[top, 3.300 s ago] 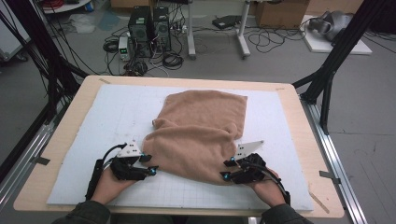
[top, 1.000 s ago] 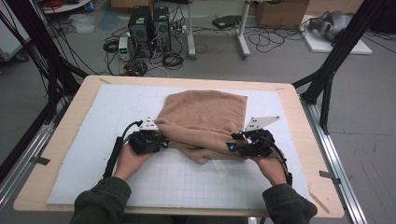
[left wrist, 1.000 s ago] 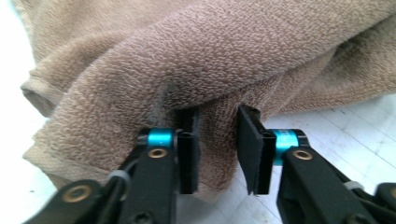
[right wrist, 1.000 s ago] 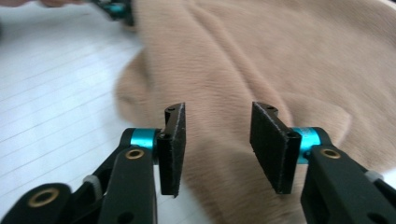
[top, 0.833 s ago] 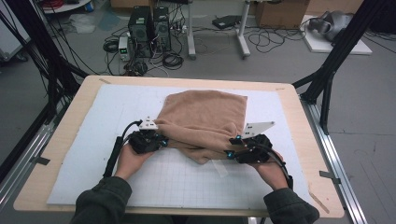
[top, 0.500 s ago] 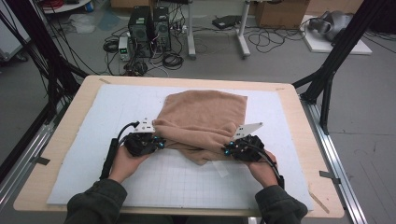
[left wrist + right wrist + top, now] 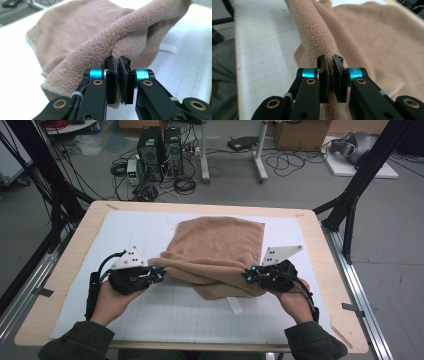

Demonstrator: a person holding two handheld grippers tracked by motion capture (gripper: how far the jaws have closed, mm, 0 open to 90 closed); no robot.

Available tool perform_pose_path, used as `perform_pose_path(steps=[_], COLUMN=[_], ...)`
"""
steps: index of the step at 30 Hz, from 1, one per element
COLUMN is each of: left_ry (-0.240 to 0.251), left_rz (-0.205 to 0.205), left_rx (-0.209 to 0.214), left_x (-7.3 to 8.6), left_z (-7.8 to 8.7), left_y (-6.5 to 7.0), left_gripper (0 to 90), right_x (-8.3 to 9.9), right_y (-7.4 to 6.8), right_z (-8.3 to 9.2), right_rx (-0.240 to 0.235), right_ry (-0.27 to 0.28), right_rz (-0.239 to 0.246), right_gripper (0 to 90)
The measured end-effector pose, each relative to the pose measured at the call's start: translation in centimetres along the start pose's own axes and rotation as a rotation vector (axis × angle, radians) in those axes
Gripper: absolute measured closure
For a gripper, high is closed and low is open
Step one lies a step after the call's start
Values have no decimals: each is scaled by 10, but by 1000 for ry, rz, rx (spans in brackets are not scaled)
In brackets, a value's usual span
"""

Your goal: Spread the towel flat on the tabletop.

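- On the white gridded mat of the surface (image 7: 75, 270) lies a tan towel (image 7: 220, 245), its far part flat on the mat and its near edge lifted between the two hands.
- At the towel's near left corner, the left hand-held gripper (image 7: 159, 275) has its jaws nearly together, clamped on a fold of the cloth; its jaws have just been closing, with the towel between them.
- From the left gripper view, the left hand-held gripper (image 7: 119, 75) pinches a rolled ridge of the towel (image 7: 100, 40), which rises away from the jaws and drapes back down to the mat.
- At the near right corner, the right hand-held gripper (image 7: 248, 276) is likewise narrowed onto the towel's edge; its jaws too have just been closing on the cloth.
- From the right gripper view, the right hand-held gripper (image 7: 331, 75) grips a thick fold of the towel (image 7: 367, 42), and the rest spreads to the right of the jaws.
- Between the two grips the towel's front edge sags slightly, and a white label (image 7: 234, 305) lies on the mat just under its lowest part.
- Beyond the surface, computer towers (image 7: 162, 150) and loose cables (image 7: 190, 182) sit on the floor.
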State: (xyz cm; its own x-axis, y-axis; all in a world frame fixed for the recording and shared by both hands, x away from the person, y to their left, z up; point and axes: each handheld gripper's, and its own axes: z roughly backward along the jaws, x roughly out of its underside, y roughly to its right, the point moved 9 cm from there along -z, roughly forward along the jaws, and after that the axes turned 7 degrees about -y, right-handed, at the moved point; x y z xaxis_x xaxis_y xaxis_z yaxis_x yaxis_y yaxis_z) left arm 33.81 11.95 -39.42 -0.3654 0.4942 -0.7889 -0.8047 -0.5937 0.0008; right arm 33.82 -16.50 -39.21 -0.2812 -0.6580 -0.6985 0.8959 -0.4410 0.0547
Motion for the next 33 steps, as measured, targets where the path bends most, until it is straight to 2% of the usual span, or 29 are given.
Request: perform_pose_path(steps=[2,4,7,8,9,10,13,15,17,19,21,23,25,28,31,33], left_ry=[-14,-45,-56,-57,-61,-75,-112,-128,-114,-106,-72,-34,-22,-19,-15,-38], left_rz=[29,44,104,138,155,168,235,240,240,216,218,217,200,184,162,126], left_rx=[-10,-47,-75,-74,-85,-93,-98,-94,-99,-124,-120,-117,-121,-124,-101,-86], left_x=[-2,-1,-2,-2,-2,0,11,15,13,10,6,1,1,5,10,16], left_z=[-12,-29,-60,-71,-80,-90,-112,-118,-113,-102,-86,-69,-55,-37,-30,-31], left_y=[-12,-27,-52,-58,-64,-70,-81,-83,-84,-86,-87,-87,-86,-84,-73,-62], left_gripper=[848,848,848,848,848,848,847,837,804,735,689,676,677,675,666,647], right_x=[-4,-3,3,6,14,14,24,29,32,32,28,22,16,10,7,8], right_y=[11,27,55,63,77,77,89,92,92,92,91,87,80,68,54,45], right_z=[-4,-15,-37,-44,-59,-59,-77,-87,-91,-88,-77,-65,-52,-38,-30,-31], right_rx=[33,64,85,94,103,103,100,87,80,86,88,79,101,100,75,62], right_ry=[-24,-56,-91,-110,-148,-148,-178,-196,-198,-184,-132,-87,-58,-36,-18,-23], right_rz=[-5,-31,-103,-123,-165,-165,-217,-236,-243,-246,-251,-262,-227,-194,-171,-145], right_gripper=[848,847,847,847,847,847,845,838,819,756,718,719,719,713,699,682])
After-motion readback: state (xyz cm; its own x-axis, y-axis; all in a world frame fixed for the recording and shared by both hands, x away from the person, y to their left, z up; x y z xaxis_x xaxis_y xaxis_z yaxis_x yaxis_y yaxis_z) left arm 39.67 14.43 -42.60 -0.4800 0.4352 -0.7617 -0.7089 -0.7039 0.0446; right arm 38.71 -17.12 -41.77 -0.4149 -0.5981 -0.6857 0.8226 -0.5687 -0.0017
